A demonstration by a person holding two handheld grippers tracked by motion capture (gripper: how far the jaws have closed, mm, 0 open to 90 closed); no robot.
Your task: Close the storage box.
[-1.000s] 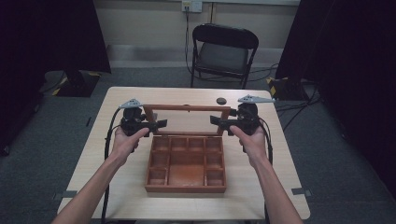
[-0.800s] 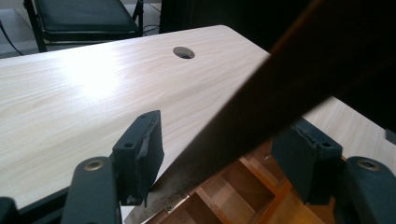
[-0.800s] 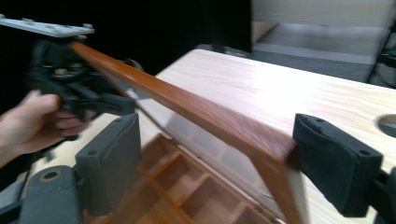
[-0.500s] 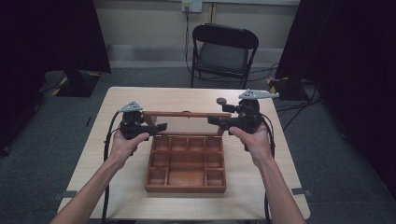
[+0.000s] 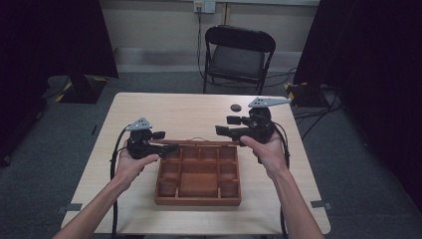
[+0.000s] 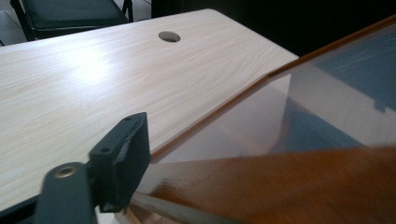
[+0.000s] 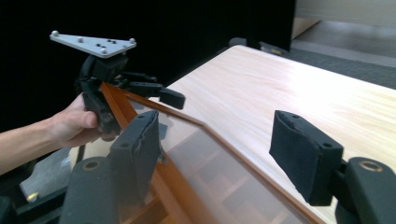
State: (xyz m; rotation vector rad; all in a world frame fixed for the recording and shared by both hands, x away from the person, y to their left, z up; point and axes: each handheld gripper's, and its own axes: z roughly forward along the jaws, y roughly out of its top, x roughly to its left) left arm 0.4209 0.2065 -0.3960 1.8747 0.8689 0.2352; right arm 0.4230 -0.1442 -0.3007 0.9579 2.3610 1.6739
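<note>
L gripper [image 5: 164, 147] at lid's [image 5: 199, 142] left end, jaws just been opening, lid frame between them, not clamped. Lid stands on edge along back of wooden box [image 5: 198, 175], mid-table [image 5: 164, 112]. R gripper [image 5: 225, 125] apart, closing, above lid's right end.

The wooden box [image 5: 198, 175] is reddish brown all over, its dividers the same warm tone, and its lid [image 7: 219, 158] has a matching reddish-brown frame around a clear pane (the pale table grain shows through it). The left gripper [image 5: 166, 148] is black with a grey plate on top; beside its jaw the lid frame glows orange-brown. The right gripper [image 5: 224, 130] is black too, with a light grey plate, and its pads are matte black. The table [image 5: 179, 112] under both is pale beige wood with fine grain. Beyond the right gripper lies a small dark disc [image 5: 235, 107]. Past that, the chair [image 5: 239, 55] is black.
</note>
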